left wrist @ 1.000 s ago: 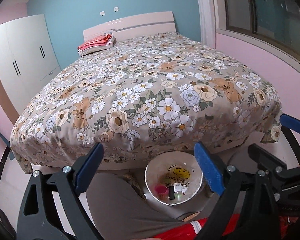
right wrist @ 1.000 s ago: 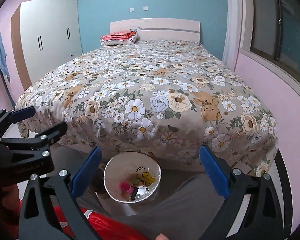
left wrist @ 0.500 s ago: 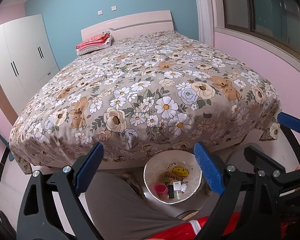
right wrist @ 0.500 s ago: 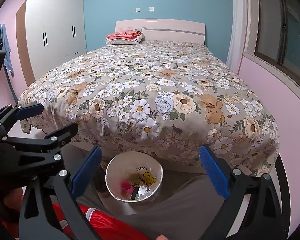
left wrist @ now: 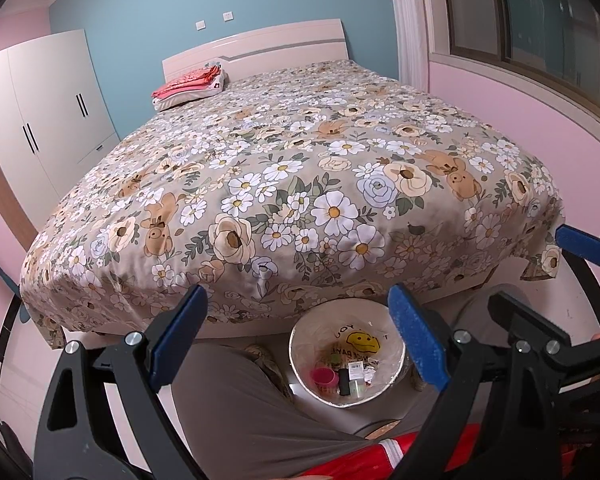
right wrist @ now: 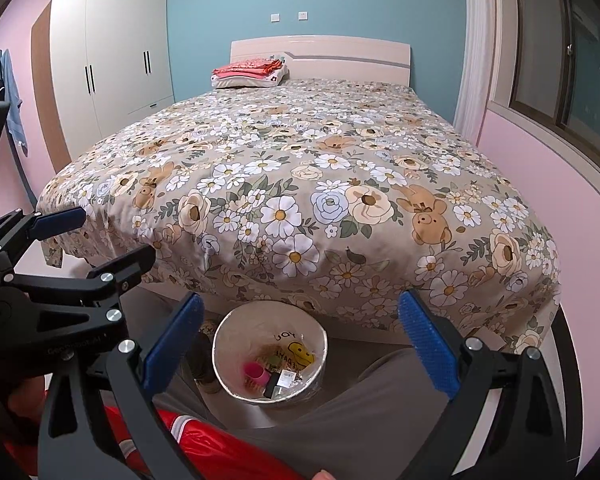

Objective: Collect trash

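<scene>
A round white trash bin (left wrist: 300, 354) lined with a clear bag stands on the floor at the foot of the bed; it also shows in the right wrist view (right wrist: 224, 340). Inside lie a pink cup (left wrist: 325, 377), a black item, a small bottle and a smiley-face bag (left wrist: 363, 342). My left gripper (left wrist: 298, 342) is open and empty, held above the bin. My right gripper (right wrist: 300, 344) is open and empty, also above the bin. Each gripper shows at the edge of the other's view.
A bed with a floral cover (left wrist: 300, 184) fills the middle. Folded red clothes (left wrist: 188, 84) lie by the headboard. A white wardrobe (left wrist: 40, 104) stands left, a window (left wrist: 540, 20) right. The person's grey-trousered legs (left wrist: 236, 412) flank the bin.
Both grippers have drifted slightly, so the bed and bin shifted a little in view. Both stay open and empty.
</scene>
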The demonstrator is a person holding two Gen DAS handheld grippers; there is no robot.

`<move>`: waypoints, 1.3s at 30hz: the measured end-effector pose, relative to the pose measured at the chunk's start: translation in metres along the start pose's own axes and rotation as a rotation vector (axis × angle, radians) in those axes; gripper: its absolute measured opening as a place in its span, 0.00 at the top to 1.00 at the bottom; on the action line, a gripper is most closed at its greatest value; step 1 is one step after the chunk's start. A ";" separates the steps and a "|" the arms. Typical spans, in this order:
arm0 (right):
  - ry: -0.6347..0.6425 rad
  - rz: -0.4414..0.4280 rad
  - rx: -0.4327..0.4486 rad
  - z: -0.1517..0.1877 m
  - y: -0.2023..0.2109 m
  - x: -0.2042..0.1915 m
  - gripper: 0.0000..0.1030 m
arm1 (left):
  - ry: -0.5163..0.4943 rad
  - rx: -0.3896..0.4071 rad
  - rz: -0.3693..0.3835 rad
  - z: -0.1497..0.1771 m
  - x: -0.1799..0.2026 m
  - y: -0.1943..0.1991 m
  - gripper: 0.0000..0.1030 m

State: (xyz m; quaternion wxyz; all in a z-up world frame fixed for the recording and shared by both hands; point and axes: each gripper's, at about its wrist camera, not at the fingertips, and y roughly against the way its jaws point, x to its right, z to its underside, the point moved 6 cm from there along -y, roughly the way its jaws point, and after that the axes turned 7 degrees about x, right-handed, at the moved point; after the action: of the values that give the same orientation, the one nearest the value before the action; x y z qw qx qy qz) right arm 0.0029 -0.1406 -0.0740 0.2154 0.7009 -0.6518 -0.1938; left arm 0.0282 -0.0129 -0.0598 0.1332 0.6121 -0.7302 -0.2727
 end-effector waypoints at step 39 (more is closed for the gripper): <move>-0.001 0.001 -0.006 0.001 -0.001 -0.003 0.04 | -0.006 -0.012 0.008 0.003 -0.007 -0.002 0.13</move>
State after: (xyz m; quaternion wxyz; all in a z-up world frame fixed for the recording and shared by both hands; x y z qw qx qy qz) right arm 0.0033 -0.1373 -0.0757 0.2175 0.6996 -0.6517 -0.1961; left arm 0.0300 -0.0055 -0.0623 0.1356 0.6076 -0.7314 -0.2784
